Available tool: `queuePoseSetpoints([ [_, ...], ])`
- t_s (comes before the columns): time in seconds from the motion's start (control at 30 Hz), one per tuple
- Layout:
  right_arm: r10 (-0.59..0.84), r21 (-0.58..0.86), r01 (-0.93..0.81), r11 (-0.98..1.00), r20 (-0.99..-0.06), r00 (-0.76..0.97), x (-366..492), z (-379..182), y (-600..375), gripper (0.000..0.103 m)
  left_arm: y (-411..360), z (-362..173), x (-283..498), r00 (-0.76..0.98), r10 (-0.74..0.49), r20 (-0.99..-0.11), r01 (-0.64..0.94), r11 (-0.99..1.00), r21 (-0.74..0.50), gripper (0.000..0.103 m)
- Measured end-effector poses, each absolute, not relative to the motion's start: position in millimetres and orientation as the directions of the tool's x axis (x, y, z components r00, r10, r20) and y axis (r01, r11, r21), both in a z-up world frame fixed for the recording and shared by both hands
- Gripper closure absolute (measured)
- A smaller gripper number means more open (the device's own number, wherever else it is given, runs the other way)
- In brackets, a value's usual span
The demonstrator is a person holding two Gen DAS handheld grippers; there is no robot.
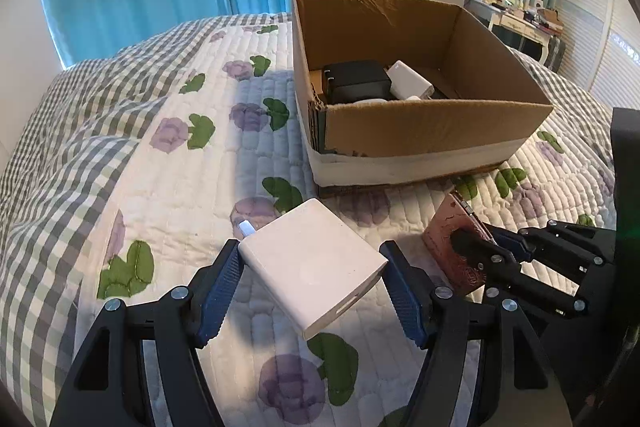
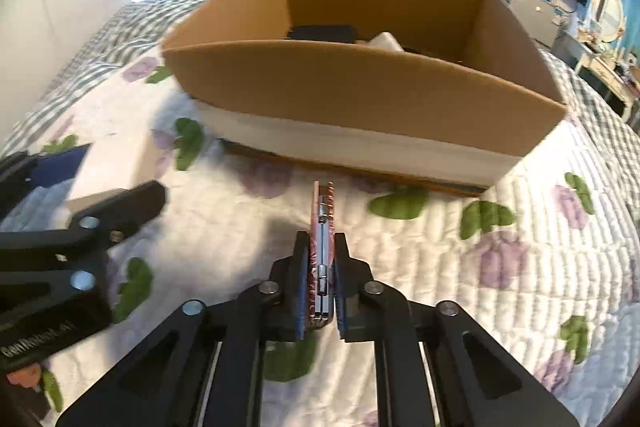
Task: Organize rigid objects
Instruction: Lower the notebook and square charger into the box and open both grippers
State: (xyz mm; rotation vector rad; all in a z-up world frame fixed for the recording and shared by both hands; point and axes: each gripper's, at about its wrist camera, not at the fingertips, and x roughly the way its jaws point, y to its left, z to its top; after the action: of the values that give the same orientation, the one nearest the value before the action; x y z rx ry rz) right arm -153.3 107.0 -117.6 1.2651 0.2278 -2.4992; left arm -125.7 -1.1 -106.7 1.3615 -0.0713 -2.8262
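Cardboard box [image 1: 420, 131] on the bed [image 1: 168, 187] awaits two pickups: left hand-held gripper [image 1: 312, 281] spread around white power bank [image 1: 316, 267], not closed, right hand-held gripper [image 2: 320, 287] clamped on pink compact [image 2: 320, 255]; next, close left, lift both over.

White power bank [image 1: 312, 263]: flat rounded slab lying on the quilt, between the left gripper's [image 1: 312, 291] spread fingers, a silver plug at its far corner.
Pink patterned case [image 2: 321, 259]: thin hinged item standing on edge, clamped between the right gripper's [image 2: 321, 307] fingers, pointing ahead toward the box.
Cardboard box [image 1: 424, 125]: open-topped, white band round its base, ahead of both grippers.
Black adapter [image 1: 358, 81]: inside the box, at its near-left part.
White charger [image 1: 410, 79]: inside the box, just beside the black adapter, tilted.
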Motion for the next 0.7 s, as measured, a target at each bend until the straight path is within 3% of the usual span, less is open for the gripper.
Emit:
queuePoseSetpoints([
  [0.37, -0.235, -0.001, 0.361, -0.933, -0.757, -0.609, -137, -93, 119, 0.094, 5, -79, -110, -0.657, 0.000, -0.754, -0.041, -0.999, 0.036, 0.032],
  [0.7, -0.252, -0.008, 0.329, -0.944, -0.629, -0.736, -133, 16, 147, 0.093, 23, -3, -132, -0.732, 0.090, -0.676, -0.119, -0.993, -0.004, 0.032],
])
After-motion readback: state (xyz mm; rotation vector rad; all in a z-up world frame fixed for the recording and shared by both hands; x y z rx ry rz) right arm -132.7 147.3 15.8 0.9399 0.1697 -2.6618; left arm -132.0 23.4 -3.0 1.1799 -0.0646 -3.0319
